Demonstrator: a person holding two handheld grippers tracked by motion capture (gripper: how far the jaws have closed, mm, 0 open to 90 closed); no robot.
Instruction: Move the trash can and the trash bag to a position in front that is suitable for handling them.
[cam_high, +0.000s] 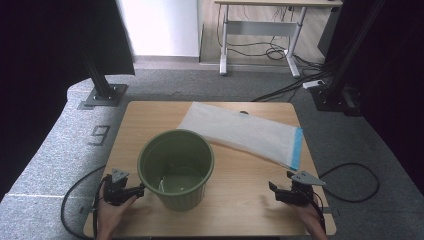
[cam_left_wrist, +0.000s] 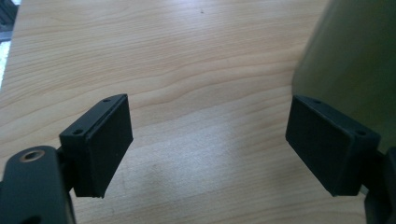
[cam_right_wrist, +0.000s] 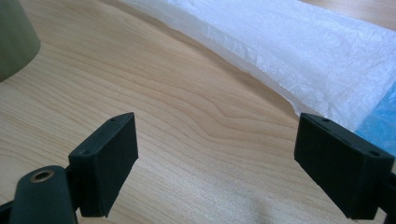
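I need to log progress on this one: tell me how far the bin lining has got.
Nothing looks done yet. The round green plastic bin stands upright and unlined on the wooden table. The flat white plastic bag with a blue edge lies folded behind it, untouched. In hand: the left tongs sit open beside the bin wall, and the right tongs sit open near the bag. Left: lifting, opening and fitting the bag.

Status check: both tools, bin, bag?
Left tool open beside green bin, holding nothing. Right tool open, empty, short of white bag. Bag flat behind bin. Nothing in the way.
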